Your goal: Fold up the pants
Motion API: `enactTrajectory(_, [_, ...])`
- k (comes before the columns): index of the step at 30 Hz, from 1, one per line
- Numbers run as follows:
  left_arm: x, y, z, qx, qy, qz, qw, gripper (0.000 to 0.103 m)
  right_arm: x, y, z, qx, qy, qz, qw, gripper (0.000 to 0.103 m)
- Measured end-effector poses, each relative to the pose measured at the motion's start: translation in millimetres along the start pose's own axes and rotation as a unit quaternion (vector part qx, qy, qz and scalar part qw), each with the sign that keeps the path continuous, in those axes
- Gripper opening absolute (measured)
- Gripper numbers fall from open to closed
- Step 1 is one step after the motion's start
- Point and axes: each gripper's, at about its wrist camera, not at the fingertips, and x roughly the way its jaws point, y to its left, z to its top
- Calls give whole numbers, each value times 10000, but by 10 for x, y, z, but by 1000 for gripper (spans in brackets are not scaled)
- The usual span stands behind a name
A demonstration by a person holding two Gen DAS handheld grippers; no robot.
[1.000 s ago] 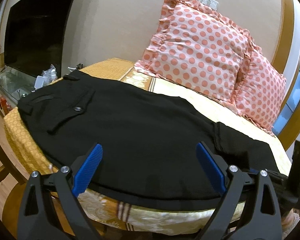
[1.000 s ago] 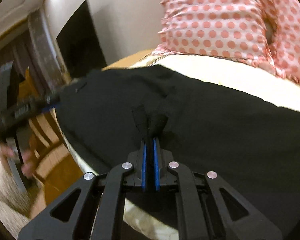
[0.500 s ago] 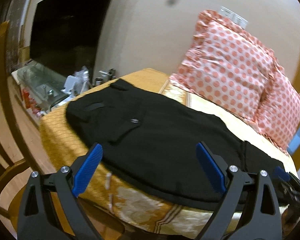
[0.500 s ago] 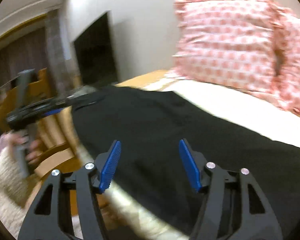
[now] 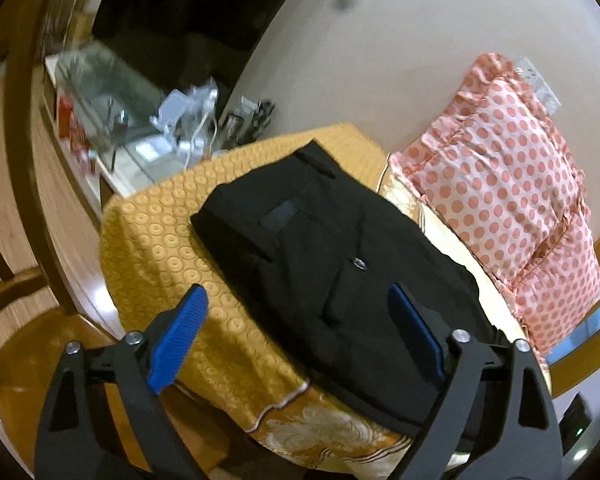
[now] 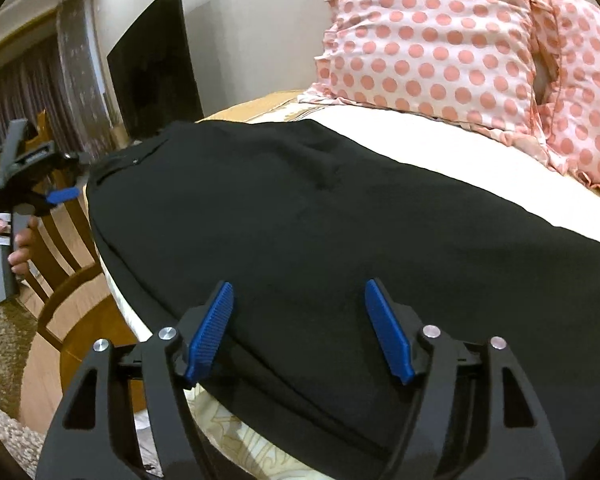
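Tongs on both sides are spread and pinch nothing: your left tongs [image 5: 296,332] frame the lower middle of the left wrist view, your right tongs [image 6: 300,328] the lower middle of the right wrist view. The black pants [image 5: 340,272] lie flat on the bed [image 5: 152,240], running from centre frame toward the lower right in the left view; a button [image 5: 358,264] and a pocket flap mark the waist end, nearest the upper left of the garment. In the right view the pants [image 6: 300,216] fill the middle of the frame, their near edge hanging just over the bed's side below the blue pads. Your left hand [image 6: 8,240] and its tool show at the left edge of that view, just beside the waist end. Spotted pillows [image 6: 440,36] sit behind the pants, apart from them.

Judged from this layout, the pants look already laid double lengthwise, and the step in hand is lining up for a crosswise fold. The next move calls for each pair of tongs to close on an edge at one end, catching every layer, then lifting evenly so the cloth does not drag or slide off the bed's side.
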Motion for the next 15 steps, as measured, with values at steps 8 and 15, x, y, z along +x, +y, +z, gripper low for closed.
enactTrajectory(8, [154, 76, 76, -357, 281, -331, 9984, 89, 1, 18, 14, -65, -59, -55, 9999, 74])
enactTrajectory(15, [271, 31, 153, -602, 497, -557, 9954, 92, 2, 16, 9, -38, -90, -17, 10000, 74])
